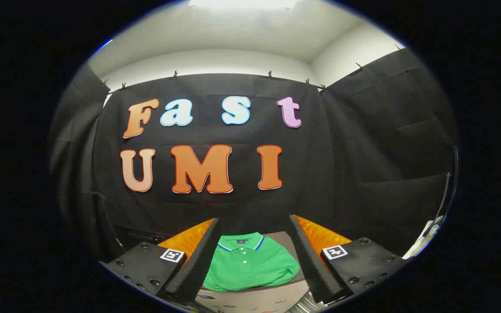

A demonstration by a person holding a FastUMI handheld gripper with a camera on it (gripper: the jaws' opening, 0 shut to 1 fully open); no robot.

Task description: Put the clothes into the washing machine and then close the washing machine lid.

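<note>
**One green shirt on a grey top**

Black cloth hangs all around the booth, with a white wall and ceiling above it.

Closest to the camera is one gripper [255,258] with two fingers. The fingers are spread wide apart and hold nothing. Each finger sits on a dark block, and each block has one small square marker [172,255] on it, so there are two markers.

Between the two fingers, a bit lower down, lies one shirt [250,265]. It is bright green. It has a collar with a thin blue and white stripe along the edge, and two small white buttons under the collar. A tiny mark sits inside the neck, too small to make out. The shirt is folded into a neat, nearly square shape, and its lower edge is a little rumpled. It lies flat, front side up. The collar points away from the gripper, toward the cloth wall, and the bottom hem points back toward the fingers. Its long way runs from near to far.

The shirt rests on a grey surface [255,298]. I cannot tell if this is the washing machine's lid.

Behind the fingers, on both sides of the shirt, there is an orange surface [320,234] with a bumpy pattern.
</note>
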